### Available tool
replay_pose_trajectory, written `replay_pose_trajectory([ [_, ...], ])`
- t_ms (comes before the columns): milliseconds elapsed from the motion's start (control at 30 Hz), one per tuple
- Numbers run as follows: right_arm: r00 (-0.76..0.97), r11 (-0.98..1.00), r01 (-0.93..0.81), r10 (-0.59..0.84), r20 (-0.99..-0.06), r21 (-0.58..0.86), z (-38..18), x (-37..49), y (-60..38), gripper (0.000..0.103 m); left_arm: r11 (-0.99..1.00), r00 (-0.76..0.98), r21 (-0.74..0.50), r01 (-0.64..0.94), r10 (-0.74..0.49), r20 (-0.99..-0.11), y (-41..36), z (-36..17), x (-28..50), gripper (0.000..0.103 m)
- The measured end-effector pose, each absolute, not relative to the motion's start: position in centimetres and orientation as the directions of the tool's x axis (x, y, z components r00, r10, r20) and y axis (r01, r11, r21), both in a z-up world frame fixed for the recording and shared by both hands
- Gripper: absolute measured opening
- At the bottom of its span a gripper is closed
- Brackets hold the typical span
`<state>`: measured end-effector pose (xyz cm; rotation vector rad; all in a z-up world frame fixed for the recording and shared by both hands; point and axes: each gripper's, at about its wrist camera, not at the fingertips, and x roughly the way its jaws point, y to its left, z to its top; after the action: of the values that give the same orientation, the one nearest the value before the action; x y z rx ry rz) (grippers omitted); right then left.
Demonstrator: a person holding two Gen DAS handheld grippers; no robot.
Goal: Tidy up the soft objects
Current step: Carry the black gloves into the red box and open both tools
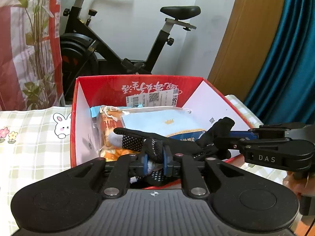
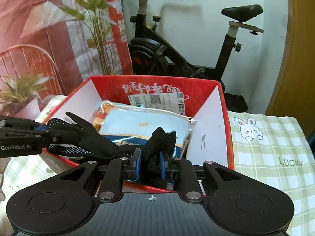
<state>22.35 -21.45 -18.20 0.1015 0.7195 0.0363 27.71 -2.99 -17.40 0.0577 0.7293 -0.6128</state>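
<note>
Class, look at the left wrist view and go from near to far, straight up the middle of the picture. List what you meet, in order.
left gripper → black glove clamped in it → light blue packet inside the red box → exercise bike → white wall.

Knit cloth, glossy card, matt plastic

The black glove (image 1: 137, 143) was knitted cloth with rubbery dots; the red box (image 1: 137, 82) was glossy cardboard; the left gripper (image 1: 155, 161) looked like matt black plastic.

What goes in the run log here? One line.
left gripper: shut on black glove | right gripper: shut on same glove | position: over red box
</note>
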Motion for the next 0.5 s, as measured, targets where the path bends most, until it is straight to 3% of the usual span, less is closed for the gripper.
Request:
replay_pose_trajectory([
  [33,0.750,0.996,0.010,0.054,-0.659,0.093,-18.3,22.3,-21.3,0.027,0.829,0.590,-0.143,0.540,-0.494,-0.639,-2.9,-17.4,27.6,0.041],
  [100,0.757,0.999,0.014,0.017,-0.654,0.042,-18.3,22.2,-20.9,0.034,0.840,0.617,-0.119,0.530,-0.478,-0.625,-2.6,-17.1,27.4,0.063],
  [133,0.761,1.000,0.012,-0.004,-0.648,0.009,-18.3,22.1,-20.8,0.042,0.845,0.630,-0.111,0.523,-0.471,-0.618,-2.4,-17.0,27.3,0.069],
  [200,0.772,1.000,0.009,-0.022,-0.635,-0.024,-18.1,21.8,-20.5,0.053,0.856,0.646,-0.102,0.507,-0.456,-0.612,-2.0,-16.7,27.2,0.071],
  [333,0.784,1.000,0.010,-0.025,-0.621,-0.028,-17.6,21.1,-20.6,0.054,0.872,0.671,-0.091,0.482,-0.433,-0.602,-1.5,-16.1,27.1,0.084],
  [500,0.800,1.000,-0.001,-0.003,-0.600,-0.006,-16.8,19.8,-20.6,0.055,0.872,0.688,-0.077,0.483,-0.432,-0.584,-1.1,-15.2,25.9,0.087],
])
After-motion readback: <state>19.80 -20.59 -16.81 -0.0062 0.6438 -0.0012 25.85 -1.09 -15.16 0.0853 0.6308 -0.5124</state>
